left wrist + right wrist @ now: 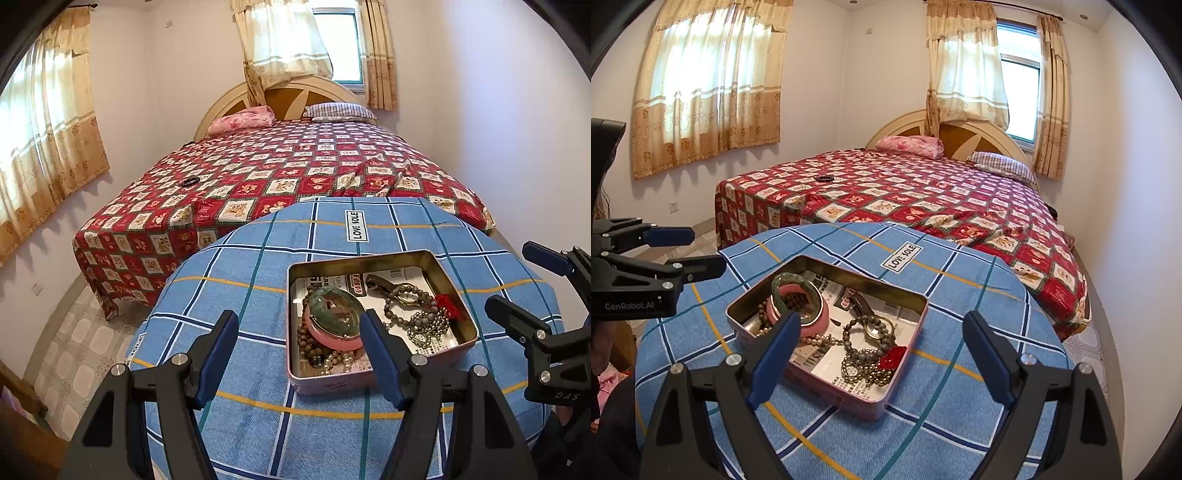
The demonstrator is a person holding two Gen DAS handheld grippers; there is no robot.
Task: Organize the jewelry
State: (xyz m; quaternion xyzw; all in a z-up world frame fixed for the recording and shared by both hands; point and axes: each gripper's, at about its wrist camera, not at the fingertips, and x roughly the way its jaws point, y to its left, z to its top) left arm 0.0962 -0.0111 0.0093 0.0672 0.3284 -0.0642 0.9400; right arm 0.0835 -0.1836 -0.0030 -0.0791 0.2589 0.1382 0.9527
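Note:
A pink metal tin (466, 329) (827, 384) stands on a table covered by a blue checked cloth (258, 417) (960, 406). Inside lie a pink and green bangle (334, 314) (799, 299), brown bead strings (306, 343), pearls, a grey bead bracelet (410, 295) (864, 332) with a watch, a chain and a red tassel (448, 304) (892, 358). A dark bracelet (190, 181) (825, 178) lies on the bed. My left gripper (299, 325) (689, 251) is open and empty in front of the tin. My right gripper (882, 325) (517, 280) is open and empty over the tin.
A bed with a red patterned spread (295, 162) (923, 192) stands right behind the table, with a pink folded blanket (240, 120) and a striped pillow (341, 110) at the headboard. Curtained windows are on the left and back walls. Tiled floor (74, 350) is to the left.

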